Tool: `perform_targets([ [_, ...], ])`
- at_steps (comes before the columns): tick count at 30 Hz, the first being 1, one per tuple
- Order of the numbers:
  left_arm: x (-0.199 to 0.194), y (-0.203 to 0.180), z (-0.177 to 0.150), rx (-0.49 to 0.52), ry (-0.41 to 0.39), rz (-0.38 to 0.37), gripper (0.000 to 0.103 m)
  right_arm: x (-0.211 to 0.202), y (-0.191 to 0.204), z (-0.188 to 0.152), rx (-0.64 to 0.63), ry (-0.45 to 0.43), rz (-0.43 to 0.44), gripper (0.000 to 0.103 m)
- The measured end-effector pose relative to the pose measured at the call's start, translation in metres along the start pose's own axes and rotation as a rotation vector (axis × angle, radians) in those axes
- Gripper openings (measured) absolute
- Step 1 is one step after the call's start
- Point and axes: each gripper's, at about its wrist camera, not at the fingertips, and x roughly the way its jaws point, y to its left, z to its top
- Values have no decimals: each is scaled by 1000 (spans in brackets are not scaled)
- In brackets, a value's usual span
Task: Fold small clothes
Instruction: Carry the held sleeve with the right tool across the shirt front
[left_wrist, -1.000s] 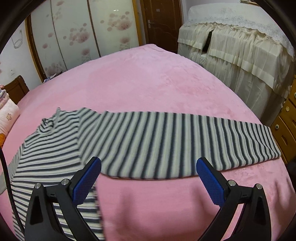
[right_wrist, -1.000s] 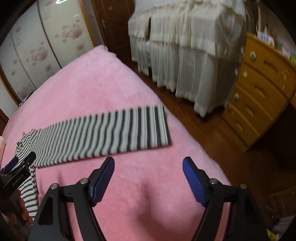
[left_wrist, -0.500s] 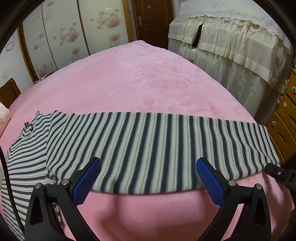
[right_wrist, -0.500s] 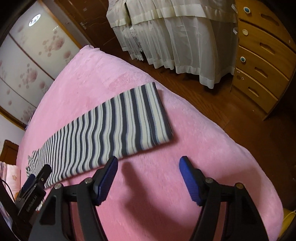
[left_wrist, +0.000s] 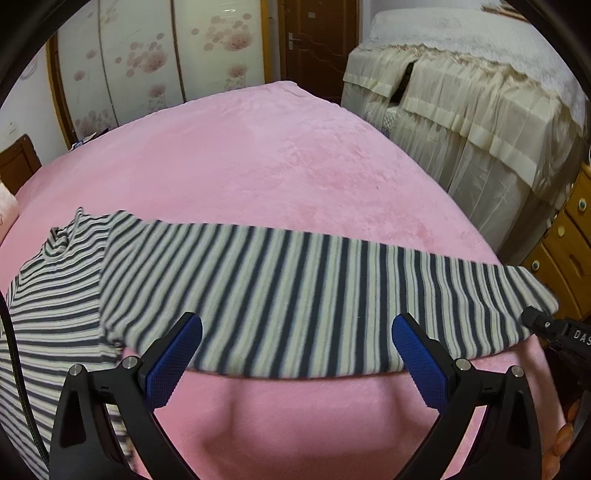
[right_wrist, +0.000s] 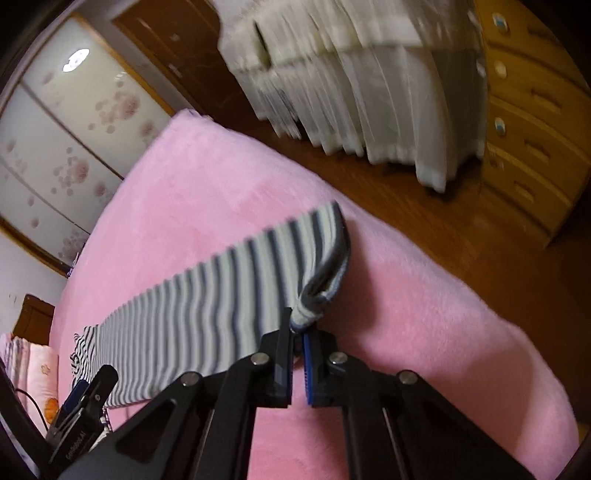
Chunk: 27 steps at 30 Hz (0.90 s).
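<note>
A grey-and-white striped top lies on the pink bed, its body at the left and one long sleeve stretched out to the right. My left gripper hangs open over the sleeve's near edge, with nothing between its blue pads. My right gripper is closing its jaws on the near corner of the sleeve's cuff; the fabric is pinched between the pads and bunched up there. The right gripper also shows at the cuff in the left wrist view.
The bed's edge runs just right of the cuff, with wooden floor below. Beyond stand cream-draped furniture, a wooden chest of drawers and flowered sliding doors. Pink bedding lies at the far left.
My right gripper moved forward to the cuff and went from wide open to shut on its corner, lifting the fabric. The left gripper edged closer over the sleeve and stayed open.
</note>
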Motion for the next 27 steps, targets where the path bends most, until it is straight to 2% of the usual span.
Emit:
perform_targets([
  [6,-45,48,6,-66,-28,-8,102,-48,65,-2,-168,-90,84,4],
  [10,-74,92,9,-102,-34,13,102,-74,129,-10,-312,-124,146,4],
  [14,-106,151,5,-161,-69,50,102,-84,202,-29,-489,-142,183,4],
  [17,-129,205,-7,-213,-95,100,102,-79,262,-52,-618,-120,223,4],
  [21,-141,279,-32,-289,-84,164,102,-62,340,-105,-807,-81,270,4],
  [27,-138,375,-85,-443,-12,238,102,-4,427,-199,-1006,111,335,4],
])
